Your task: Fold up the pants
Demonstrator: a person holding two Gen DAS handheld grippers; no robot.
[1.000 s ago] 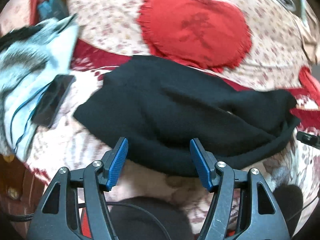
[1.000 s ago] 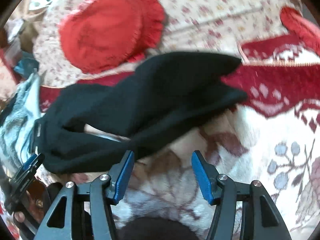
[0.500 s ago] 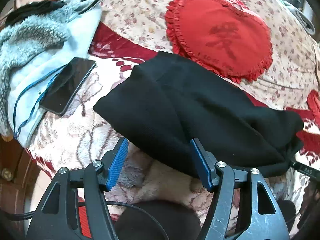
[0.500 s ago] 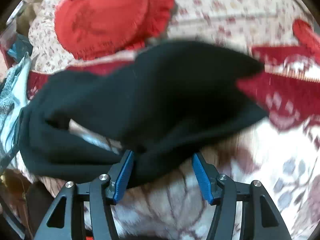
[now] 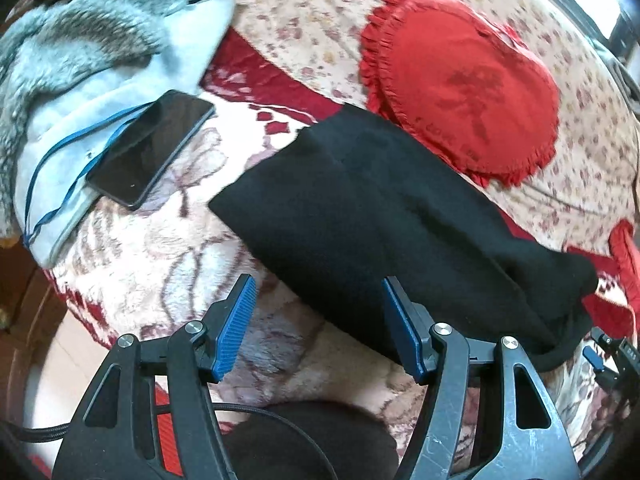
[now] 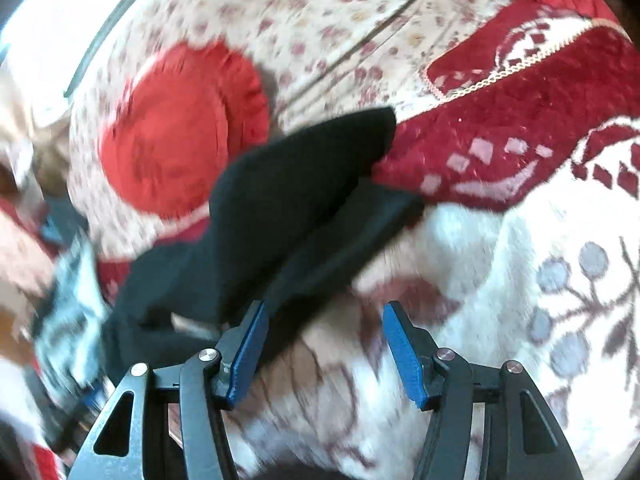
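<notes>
Black pants [image 5: 384, 216] lie on bed blanket [image 5: 152, 264], long axis slanting from phone side toward far right. Left gripper [image 5: 320, 324] fingers spread, empty, near edge just ahead. Right gripper [image 6: 324, 344] fingers spread, empty, pants [image 6: 296, 204] ahead-left.

Left hand-held gripper [image 5: 316, 328]: black plastic frame with triangular cut-outs, two fingers faced with ribbed blue pads [image 5: 234, 326], silver round-head screws at the pivots — four visible. Scuffs mark the lower part of one arm. A black braided cable [image 5: 36, 434] runs beneath, beside a red textured panel. Right hand-held gripper [image 6: 322, 348]: same black frame, same blue ribbed pads [image 6: 402, 354], same silver screws — view blurred.
</notes>
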